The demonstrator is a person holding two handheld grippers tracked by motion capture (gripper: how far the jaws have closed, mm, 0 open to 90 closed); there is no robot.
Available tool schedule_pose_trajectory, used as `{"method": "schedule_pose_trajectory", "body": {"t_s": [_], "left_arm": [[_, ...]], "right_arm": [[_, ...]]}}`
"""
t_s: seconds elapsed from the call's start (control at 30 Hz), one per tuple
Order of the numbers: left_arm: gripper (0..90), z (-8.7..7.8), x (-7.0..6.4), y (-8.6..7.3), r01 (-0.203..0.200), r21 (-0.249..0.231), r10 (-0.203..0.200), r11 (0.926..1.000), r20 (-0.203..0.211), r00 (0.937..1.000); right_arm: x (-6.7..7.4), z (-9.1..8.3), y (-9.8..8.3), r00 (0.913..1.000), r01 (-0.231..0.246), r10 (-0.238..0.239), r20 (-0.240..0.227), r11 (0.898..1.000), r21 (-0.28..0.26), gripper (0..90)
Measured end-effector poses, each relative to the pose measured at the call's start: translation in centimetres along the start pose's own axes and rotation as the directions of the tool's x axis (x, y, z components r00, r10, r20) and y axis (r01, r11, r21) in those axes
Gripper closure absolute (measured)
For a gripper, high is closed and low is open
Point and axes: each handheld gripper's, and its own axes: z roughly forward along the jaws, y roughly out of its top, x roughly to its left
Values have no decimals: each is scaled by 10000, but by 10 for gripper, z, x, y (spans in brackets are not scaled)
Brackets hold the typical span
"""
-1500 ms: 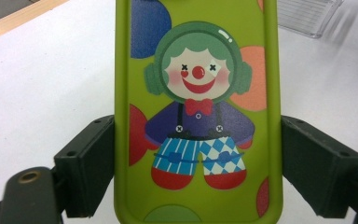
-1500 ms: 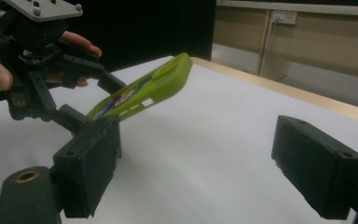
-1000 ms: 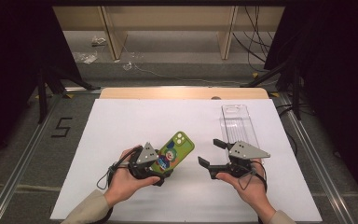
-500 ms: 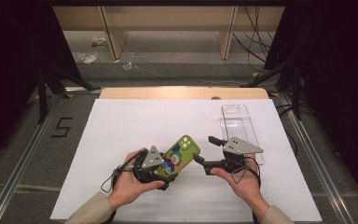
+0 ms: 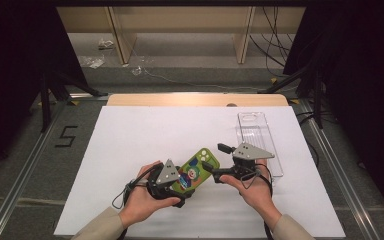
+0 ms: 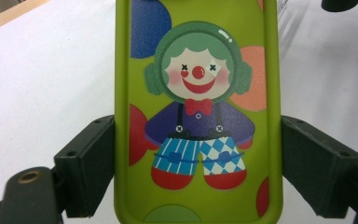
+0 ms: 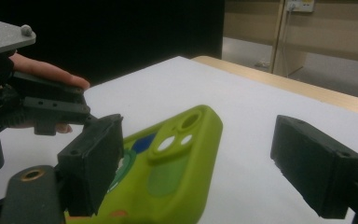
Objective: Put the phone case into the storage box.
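The green phone case (image 6: pixel 196 112) looks like matt, rubbery plastic with a smooth printed clown. The pads (image 6: pixel 91 163) clamping it are dull black plastic. The clear tray (image 5: pixel 260 142) is glossy, see-through plastic. White paper sheet (image 5: pixel 145 135), matt, over a pale wooden table (image 5: pixel 180 100).

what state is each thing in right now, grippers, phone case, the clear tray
left gripper: shut on the green phone case, one jaw on each long edge
green phone case: held by its lower end, clown print facing up, camera end pointing toward the right gripper
right gripper: open, jaws either side of the case's camera end, not pressing on it
clear plastic tray: empty, lying flat on the white sheet
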Motion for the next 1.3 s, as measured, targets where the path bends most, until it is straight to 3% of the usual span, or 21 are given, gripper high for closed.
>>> {"method": "schedule_pose_trajectory", "body": {"t_s": [0.83, 1.3], "left_arm": [[163, 2, -5, 0, -59, -125, 59, 9999, -18, 10000], [163, 3, -6, 1, -40, -171, 39, 9998, -42, 10000]], "right_arm": [[-1, 19, 1, 9990, -446, 448, -53, 9985, 303, 230], [-3, 20, 0, 9970, -772, 773, -12, 9965, 331, 398]]}}
